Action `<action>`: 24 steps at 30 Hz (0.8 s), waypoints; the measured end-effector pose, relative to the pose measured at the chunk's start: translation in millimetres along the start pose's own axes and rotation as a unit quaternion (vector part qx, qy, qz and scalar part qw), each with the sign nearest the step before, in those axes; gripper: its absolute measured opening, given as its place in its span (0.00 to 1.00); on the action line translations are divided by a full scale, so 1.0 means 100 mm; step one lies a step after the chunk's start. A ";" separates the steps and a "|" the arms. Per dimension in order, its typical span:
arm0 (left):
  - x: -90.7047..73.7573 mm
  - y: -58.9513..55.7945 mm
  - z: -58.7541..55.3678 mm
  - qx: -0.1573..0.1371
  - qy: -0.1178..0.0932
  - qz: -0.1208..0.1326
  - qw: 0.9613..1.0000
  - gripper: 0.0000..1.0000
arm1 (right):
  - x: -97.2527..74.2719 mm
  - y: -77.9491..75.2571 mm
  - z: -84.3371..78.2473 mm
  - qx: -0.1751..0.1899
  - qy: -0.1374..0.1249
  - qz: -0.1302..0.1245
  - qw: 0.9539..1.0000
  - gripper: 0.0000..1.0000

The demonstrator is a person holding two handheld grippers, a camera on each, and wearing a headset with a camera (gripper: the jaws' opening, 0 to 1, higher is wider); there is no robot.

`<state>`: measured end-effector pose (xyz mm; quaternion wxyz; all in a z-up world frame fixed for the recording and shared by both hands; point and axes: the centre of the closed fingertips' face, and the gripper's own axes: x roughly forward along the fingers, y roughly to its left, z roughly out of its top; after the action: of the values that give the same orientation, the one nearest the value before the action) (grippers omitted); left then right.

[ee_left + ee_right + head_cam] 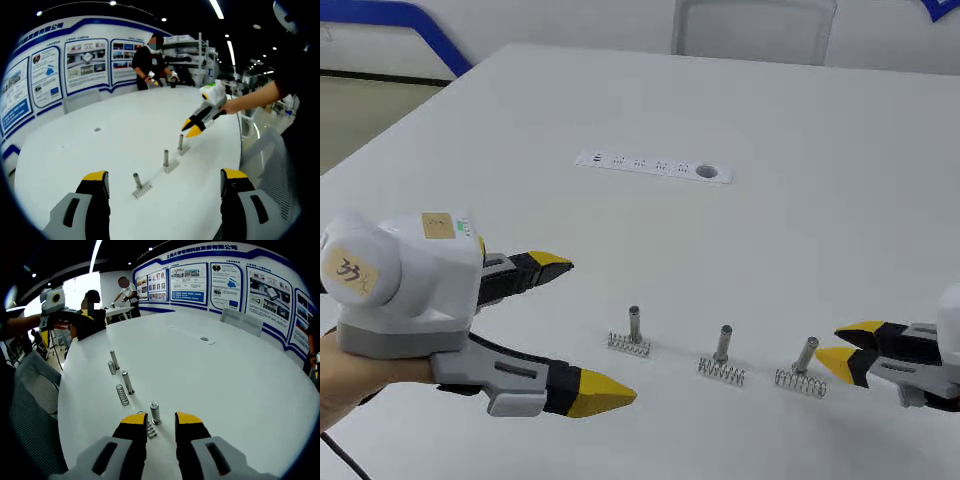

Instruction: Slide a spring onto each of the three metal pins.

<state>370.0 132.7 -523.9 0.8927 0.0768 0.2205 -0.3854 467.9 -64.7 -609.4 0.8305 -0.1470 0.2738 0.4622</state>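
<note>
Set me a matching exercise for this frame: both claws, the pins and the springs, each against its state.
Things:
1. left claw
2. right claw
3. pins
4. springs

States:
a. lying flat on the table
b. jaws wide apart
c. standing upright, bare
d. jaws only slightly apart

Pairs: 1-b, 2-d, 3-c, 4-a

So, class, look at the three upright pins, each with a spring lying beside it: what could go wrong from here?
1. The right gripper is close to the rightmost pin, which seems to stand loose on the table; a nudge could topple it.
2. The spring beside it lies flat and is thin, so the fingers may pinch it poorly and flick it away.
</note>
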 end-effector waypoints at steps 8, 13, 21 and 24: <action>0.05 -0.01 -0.04 -0.006 0.003 -0.004 1.000 0.94 | 0.05 0.10 -0.20 -0.025 0.031 0.018 0.999 0.22; 0.06 0.00 -0.09 -0.006 0.011 -0.006 1.000 0.94 | 0.10 0.12 -0.26 -0.036 0.037 0.022 0.998 0.22; 0.06 0.02 -0.13 -0.013 0.014 -0.005 1.000 0.94 | 0.16 0.18 -0.35 -0.038 0.052 0.040 0.997 0.22; 0.07 0.01 -0.15 -0.015 0.016 -0.007 1.000 0.94 | 0.19 0.18 -0.37 -0.042 0.056 0.044 0.997 0.22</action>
<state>369.9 133.8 -540.7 0.8874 0.0687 0.2412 -0.3868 448.5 -60.4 -650.2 0.7857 -0.1951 0.3063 0.5008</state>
